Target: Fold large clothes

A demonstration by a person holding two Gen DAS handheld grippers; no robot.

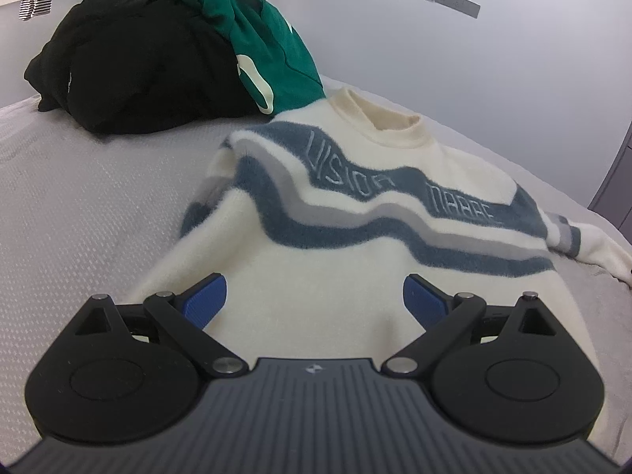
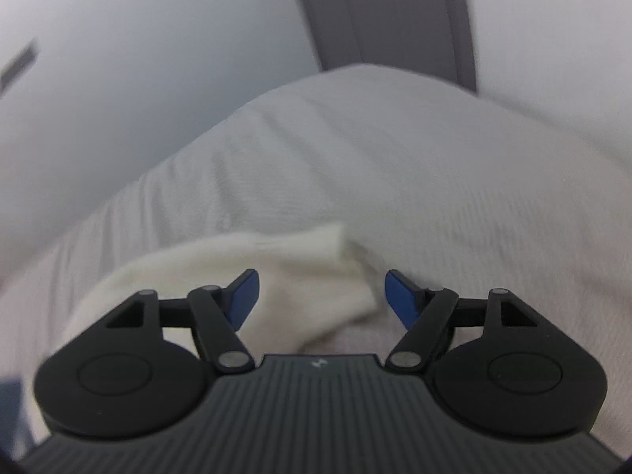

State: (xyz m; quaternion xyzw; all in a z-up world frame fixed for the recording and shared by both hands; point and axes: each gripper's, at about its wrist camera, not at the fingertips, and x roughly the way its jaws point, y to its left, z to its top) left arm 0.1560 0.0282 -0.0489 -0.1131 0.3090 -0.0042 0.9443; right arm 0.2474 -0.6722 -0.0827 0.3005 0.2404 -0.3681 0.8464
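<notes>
Crowding the sweater (image 1: pixel 355 237), black (image 1: pixel 138 63) and green garments (image 1: pixel 272 43) sit behind.

The left claw (image 1: pixel 315 302) points forward and downward, its jaws spread wide; the blue pads (image 1: pixel 205 302) stand apart at about eight and four o'clock of the left wrist view, pressing on nothing. The right claw (image 2: pixel 322 300) is likewise tilted downward with jaws parted, one blue pad (image 2: pixel 245 298) toward eight o'clock and the other toward four o'clock of its own view, neither clamping anything. The black linkage arms of both claws splay outward from the ribbed grey bodies at six o'clock
</notes>
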